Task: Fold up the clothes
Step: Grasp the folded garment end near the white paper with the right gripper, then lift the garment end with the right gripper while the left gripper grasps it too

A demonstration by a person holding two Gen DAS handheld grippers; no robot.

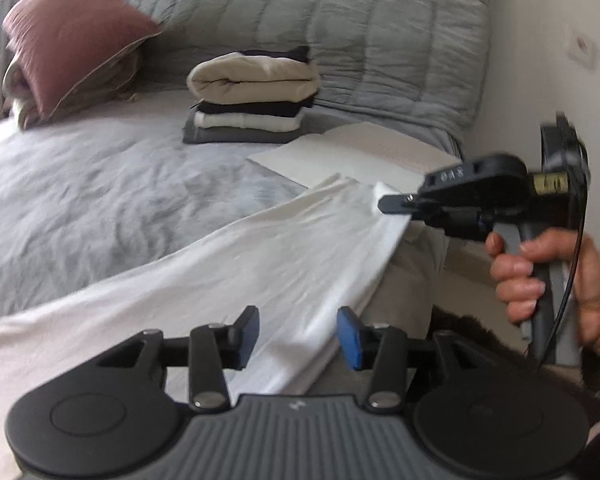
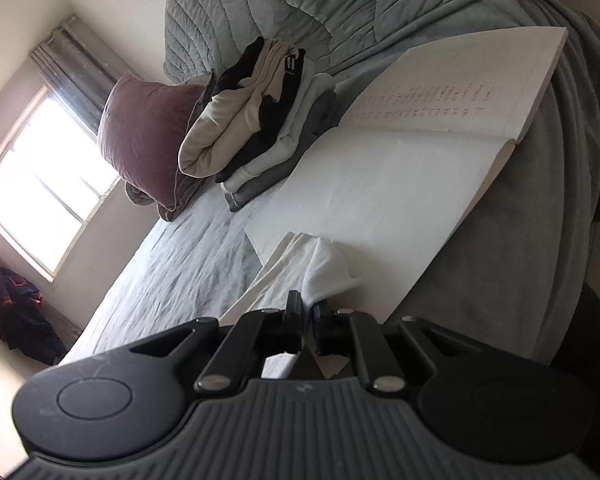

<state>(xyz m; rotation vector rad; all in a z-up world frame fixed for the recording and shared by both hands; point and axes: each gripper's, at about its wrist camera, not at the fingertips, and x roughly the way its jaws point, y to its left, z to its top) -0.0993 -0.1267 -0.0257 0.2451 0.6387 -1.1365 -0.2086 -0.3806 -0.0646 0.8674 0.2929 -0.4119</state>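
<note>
Now we see, from the left wrist view, our left gripper [image 1: 298,338] wide apart astride the white garment [image 1: 220,276] draped over the bed [image 1: 80,184], folded stack [image 1: 252,100] at twelve o'clock, our right gripper [image 1: 396,205] at three o'clock pinched onto the garment's corner.

On the bed [image 1: 100,184] I see the stack of folded clothes [image 1: 252,96] behind the flat white board [image 1: 340,156], the plump mauve pillow [image 1: 76,36] to its left, and the quilted grey duvet [image 1: 320,20] bunched behind both.
</note>
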